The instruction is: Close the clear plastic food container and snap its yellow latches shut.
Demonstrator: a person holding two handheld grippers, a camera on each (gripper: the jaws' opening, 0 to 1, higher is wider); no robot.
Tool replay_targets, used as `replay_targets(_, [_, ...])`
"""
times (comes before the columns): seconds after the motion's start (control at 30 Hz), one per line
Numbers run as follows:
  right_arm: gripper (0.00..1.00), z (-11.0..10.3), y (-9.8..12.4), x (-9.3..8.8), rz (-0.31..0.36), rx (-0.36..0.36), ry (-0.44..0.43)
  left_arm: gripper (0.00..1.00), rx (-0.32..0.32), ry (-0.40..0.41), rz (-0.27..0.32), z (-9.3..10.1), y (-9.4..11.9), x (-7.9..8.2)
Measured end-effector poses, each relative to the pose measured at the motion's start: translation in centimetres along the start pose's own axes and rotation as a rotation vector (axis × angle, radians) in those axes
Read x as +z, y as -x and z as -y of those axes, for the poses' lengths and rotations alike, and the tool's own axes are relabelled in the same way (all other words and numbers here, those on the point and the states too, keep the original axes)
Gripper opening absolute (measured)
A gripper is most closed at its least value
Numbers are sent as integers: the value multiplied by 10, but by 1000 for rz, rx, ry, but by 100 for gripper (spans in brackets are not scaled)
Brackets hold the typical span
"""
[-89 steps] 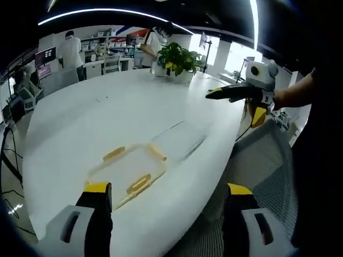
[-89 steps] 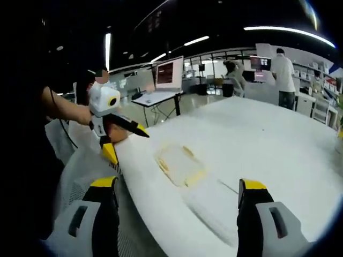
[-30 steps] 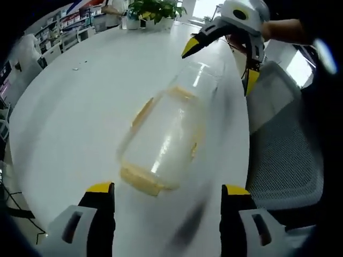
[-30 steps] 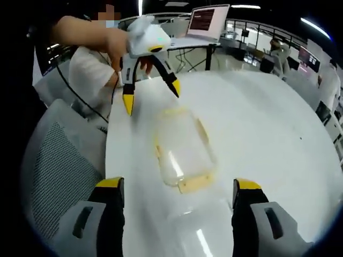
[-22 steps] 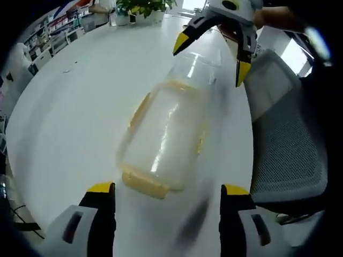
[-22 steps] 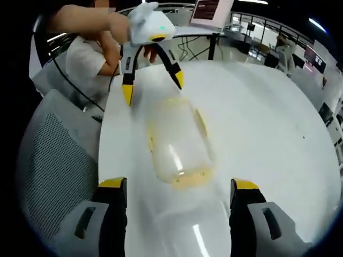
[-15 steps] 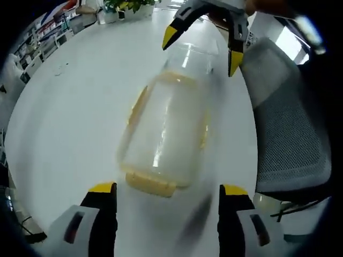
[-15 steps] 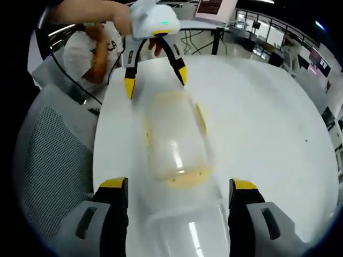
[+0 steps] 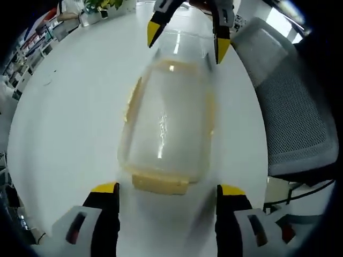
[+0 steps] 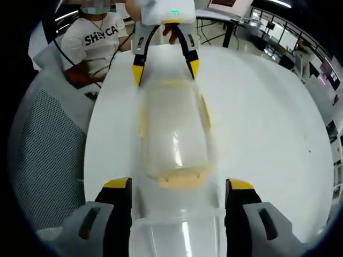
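Observation:
The clear plastic container (image 9: pixel 166 120) lies lengthwise on the white table (image 9: pixel 69 123), with a yellow latch (image 9: pixel 161 183) at its near end and yellow latches along both long sides. My left gripper (image 9: pixel 167 190) is open, its jaws level with that near end. At the far end my right gripper (image 9: pixel 187 42) is open over the clear lid (image 9: pixel 188 45). In the right gripper view the container (image 10: pixel 174 131) runs away from me, and the lid (image 10: pixel 182 233) lies flat between the jaws of my open right gripper (image 10: pixel 178 185). The left gripper (image 10: pixel 166 72) straddles the far end.
A grey mesh chair (image 9: pixel 292 107) stands at the table's edge beside the container, seen too as the chair (image 10: pixel 45 155). A person in a white printed shirt (image 10: pixel 99 37) sits behind the left gripper. A plant (image 9: pixel 102 4) stands far off on the table.
Both grippers have come down from opposite ends of the container and lined up with its long axis. Each now stands open at one end. The container and lid have not moved.

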State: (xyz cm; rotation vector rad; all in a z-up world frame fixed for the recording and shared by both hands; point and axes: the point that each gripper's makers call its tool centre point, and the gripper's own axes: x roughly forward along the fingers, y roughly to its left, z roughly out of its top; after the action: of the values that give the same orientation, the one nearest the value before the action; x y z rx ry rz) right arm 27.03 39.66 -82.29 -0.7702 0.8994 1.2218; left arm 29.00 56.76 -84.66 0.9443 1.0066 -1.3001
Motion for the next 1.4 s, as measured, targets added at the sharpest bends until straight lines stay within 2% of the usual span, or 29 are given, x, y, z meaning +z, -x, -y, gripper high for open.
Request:
replay_targets(0.33, [65,2,-7,-4,-53,11,27,64,1,-45,-17,-5,-2,1])
replay_targets(0.6, [56,0,-14,-8,-99,26,33,59,-7,-62,-22,-6,-3,3])
replay_targets(0.93, [46,5,-21,-12,-137,20,42,53,16,-62,-31,-8,-3,3])
replay_targets(1.23, [40,4,-23,-13,-141,35,29,52,16,-68,-38,-8,-4,4])
replay_targets(1.4, [38,7,-24,-12,-133,34,24,46,9,-83,-37,-6,-6,7])
